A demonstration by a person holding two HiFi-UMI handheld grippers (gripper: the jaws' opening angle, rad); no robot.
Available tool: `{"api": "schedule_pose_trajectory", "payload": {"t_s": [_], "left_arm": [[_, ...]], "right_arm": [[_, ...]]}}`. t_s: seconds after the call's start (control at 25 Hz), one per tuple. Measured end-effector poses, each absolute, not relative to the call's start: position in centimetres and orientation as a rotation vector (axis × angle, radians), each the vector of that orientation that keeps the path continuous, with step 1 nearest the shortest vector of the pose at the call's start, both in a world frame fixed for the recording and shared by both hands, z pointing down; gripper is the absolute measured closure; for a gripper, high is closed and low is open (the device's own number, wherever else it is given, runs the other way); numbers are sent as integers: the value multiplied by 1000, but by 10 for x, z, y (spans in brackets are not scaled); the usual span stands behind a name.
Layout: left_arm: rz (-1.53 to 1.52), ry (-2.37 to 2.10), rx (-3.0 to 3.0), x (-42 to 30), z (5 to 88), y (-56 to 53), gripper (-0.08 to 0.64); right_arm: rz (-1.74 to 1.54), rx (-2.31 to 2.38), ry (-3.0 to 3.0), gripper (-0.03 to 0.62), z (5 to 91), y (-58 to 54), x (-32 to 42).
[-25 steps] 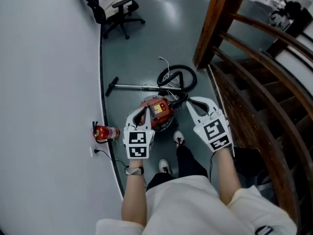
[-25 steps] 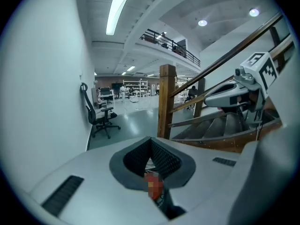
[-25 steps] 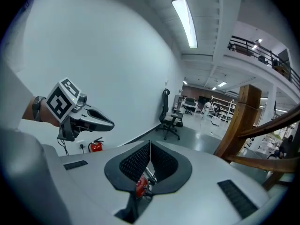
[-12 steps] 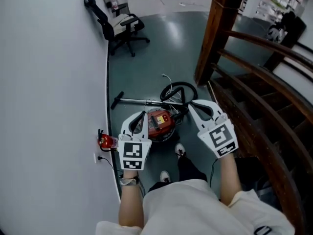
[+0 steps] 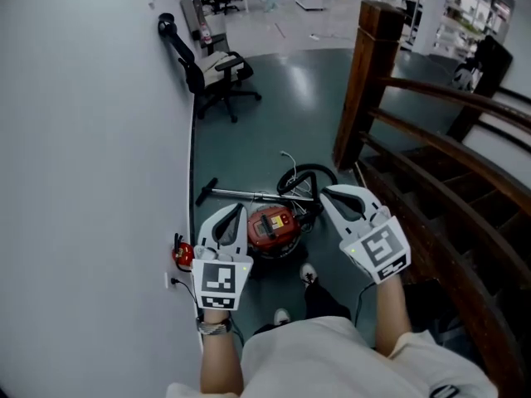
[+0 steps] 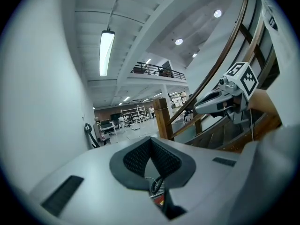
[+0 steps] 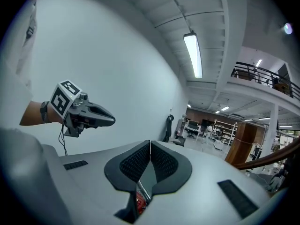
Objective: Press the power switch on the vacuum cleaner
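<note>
Both sets of jaws are closed and empty. The vacuum (image 5: 272, 229) sits on the floor (image 5: 257, 131) at frame centre, below and between the left gripper (image 5: 239, 210) and right gripper (image 5: 325, 192); the left looks nearer

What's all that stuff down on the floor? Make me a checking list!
Surface: dark shiny floor.
Job's things: red vacuum cleaner on the floor, hose looped, wand lying flat.
Clutter: small red object by the wall; office chair.
Tools: left tool and right tool both shut, empty, held above the vacuum cleaner.
Cables: cord plugged in at the wall's foot.
Surroundings: curved white wall, wooden stair post.
</note>
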State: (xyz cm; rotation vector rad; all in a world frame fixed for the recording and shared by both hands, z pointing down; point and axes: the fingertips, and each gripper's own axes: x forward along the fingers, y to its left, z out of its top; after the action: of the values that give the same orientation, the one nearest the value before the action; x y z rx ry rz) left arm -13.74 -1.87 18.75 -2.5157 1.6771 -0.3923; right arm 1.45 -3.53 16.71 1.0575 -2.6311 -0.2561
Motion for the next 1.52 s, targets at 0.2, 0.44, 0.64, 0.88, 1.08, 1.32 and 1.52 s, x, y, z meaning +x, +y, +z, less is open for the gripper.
{"api": "schedule_pose_trajectory", "payload": {"t_s": [0.2, 0.44, 0.64, 0.88, 1.08, 1.32, 1.52], "left_arm": [[-373, 1642, -2440, -136, 159, 0, 559], [-409, 1592, -2394, -133, 141, 14, 558], [-401, 1556, -2380, -131, 126, 21, 558], [-383, 1507, -2376, -126, 119, 25, 558], [-382, 1480, -2388, -125, 120, 26, 558], [-396, 1464, -2395, -127, 121, 26, 558], [-392, 1464, -2405, -130, 125, 25, 558]], "right_arm": [[-329, 1040, -2649, 563, 147, -17, 15], [-432, 944, -2647, 563, 135, 1, 11], [-470, 909, -2634, 563, 129, 8, 8], [-478, 902, -2629, 563, 128, 12, 4], [-488, 933, -2615, 565, 124, 13, 4], [-499, 953, -2619, 565, 122, 13, 0], [-494, 947, -2620, 565, 124, 13, -5]]}}
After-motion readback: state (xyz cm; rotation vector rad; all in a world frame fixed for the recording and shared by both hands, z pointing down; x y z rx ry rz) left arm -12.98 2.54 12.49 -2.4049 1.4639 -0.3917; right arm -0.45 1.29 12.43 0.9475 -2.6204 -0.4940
